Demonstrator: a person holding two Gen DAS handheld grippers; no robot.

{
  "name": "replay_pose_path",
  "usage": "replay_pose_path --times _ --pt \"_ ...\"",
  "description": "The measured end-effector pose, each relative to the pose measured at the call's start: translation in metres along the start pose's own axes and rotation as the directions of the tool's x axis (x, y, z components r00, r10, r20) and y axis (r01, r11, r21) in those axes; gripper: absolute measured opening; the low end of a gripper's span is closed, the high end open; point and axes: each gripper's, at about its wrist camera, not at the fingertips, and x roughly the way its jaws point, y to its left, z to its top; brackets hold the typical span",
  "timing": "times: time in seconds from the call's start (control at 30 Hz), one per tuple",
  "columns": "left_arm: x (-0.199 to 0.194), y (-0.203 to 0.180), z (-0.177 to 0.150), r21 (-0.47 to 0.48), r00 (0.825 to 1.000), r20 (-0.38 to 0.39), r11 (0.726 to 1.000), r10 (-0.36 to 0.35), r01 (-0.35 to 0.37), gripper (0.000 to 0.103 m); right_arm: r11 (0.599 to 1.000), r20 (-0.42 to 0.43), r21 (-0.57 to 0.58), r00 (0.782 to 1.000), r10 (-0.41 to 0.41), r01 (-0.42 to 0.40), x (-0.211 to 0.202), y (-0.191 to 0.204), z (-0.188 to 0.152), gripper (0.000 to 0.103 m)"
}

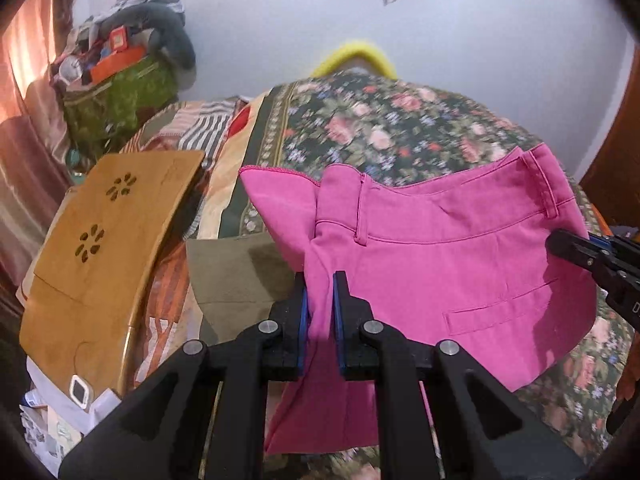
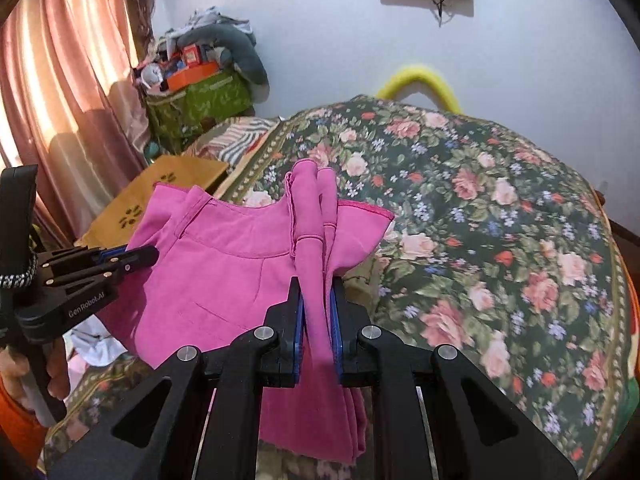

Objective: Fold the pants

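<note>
Bright pink pants (image 1: 440, 264) hang in the air above a floral bedspread (image 1: 380, 128), held up by the waistband end. My left gripper (image 1: 320, 280) is shut on a bunched fold of the pink cloth at the left side. My right gripper (image 2: 318, 284) is shut on a rolled fold at the other side of the pants (image 2: 224, 264). The right gripper also shows at the right edge of the left wrist view (image 1: 560, 246). The left gripper shows at the left of the right wrist view (image 2: 152, 256). The lower part of the pants hangs below, hidden by the grippers.
A wooden lap tray (image 1: 104, 232) lies on the bed at the left. An olive cloth (image 1: 236, 272) lies beneath the pants. A green bag piled with things (image 2: 196, 100) stands by the curtain (image 2: 60, 92). A yellow curved object (image 2: 420, 80) sits behind the bed.
</note>
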Motion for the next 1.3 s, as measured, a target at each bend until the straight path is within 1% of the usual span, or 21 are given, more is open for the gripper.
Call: replay_pose_path --times 0.23,0.3,0.37,0.47,0.6,0.7,0.77,0.87,0.97,1.03,1.17,1.23,1.3 --pt "0.057 0.013 -0.006 -0.050 0.999 -0.049 0.999 0.015 -0.018 0.011 1.000 -0.076 0.008 0.997 -0.027 0.028 0.053 -0.003 -0.005 0.011" --pt "0.071 0.013 -0.009 -0.050 0.996 -0.084 0.999 0.013 -0.017 0.011 1.000 -0.098 0.010 0.995 -0.027 0.028 0.060 -0.004 -0.009 0.011" --pt "0.080 0.012 -0.013 -0.032 0.994 -0.112 0.999 0.010 -0.014 0.011 0.999 -0.107 -0.006 0.994 -0.036 0.036 0.062 -0.004 -0.012 0.012" --pt "0.081 0.011 -0.019 0.000 0.991 -0.129 0.999 0.033 -0.033 0.012 0.999 -0.123 -0.013 0.992 -0.036 0.035 0.060 -0.005 -0.015 0.017" --pt "0.068 0.017 -0.024 -0.010 0.989 -0.145 0.999 0.037 -0.039 0.017 0.998 -0.126 -0.003 0.990 -0.065 0.065 0.049 -0.010 -0.021 0.018" --pt "0.054 0.022 -0.025 -0.014 0.988 -0.148 0.999 0.038 -0.041 0.018 0.999 -0.134 0.029 0.990 -0.039 0.043 0.035 -0.017 -0.027 0.019" --pt "0.035 0.020 -0.026 0.006 0.990 -0.132 0.999 0.052 -0.051 0.018 0.999 -0.122 0.039 0.992 -0.022 0.027 0.020 -0.019 -0.032 0.019" --pt "0.003 0.016 -0.028 0.028 0.993 -0.105 0.999 0.046 -0.044 0.018 0.999 -0.086 0.026 0.996 -0.018 0.020 -0.008 -0.015 -0.036 0.019" --pt "-0.033 0.010 -0.028 0.037 0.997 -0.063 0.999 0.035 -0.033 0.018 1.000 -0.024 0.012 1.000 -0.005 0.005 -0.042 -0.008 -0.036 0.019" --pt "-0.063 0.006 -0.028 0.037 0.999 -0.028 0.999 0.018 -0.017 0.018 1.000 0.020 0.003 1.000 0.007 -0.007 -0.065 -0.001 -0.036 0.019" --pt "-0.130 -0.009 -0.030 0.063 0.998 0.058 0.998 -0.027 0.023 0.018 0.999 0.140 -0.039 0.990 0.020 -0.015 -0.127 0.019 -0.036 0.019" --pt "-0.174 -0.019 -0.035 0.088 0.990 0.130 0.995 -0.047 0.035 0.018 0.998 0.205 -0.055 0.978 0.034 -0.023 -0.161 0.031 -0.038 0.019" --pt "-0.213 -0.029 -0.041 0.104 0.980 0.192 0.994 -0.061 0.041 0.018 0.997 0.258 -0.071 0.965 0.041 -0.024 -0.186 0.039 -0.041 0.019"
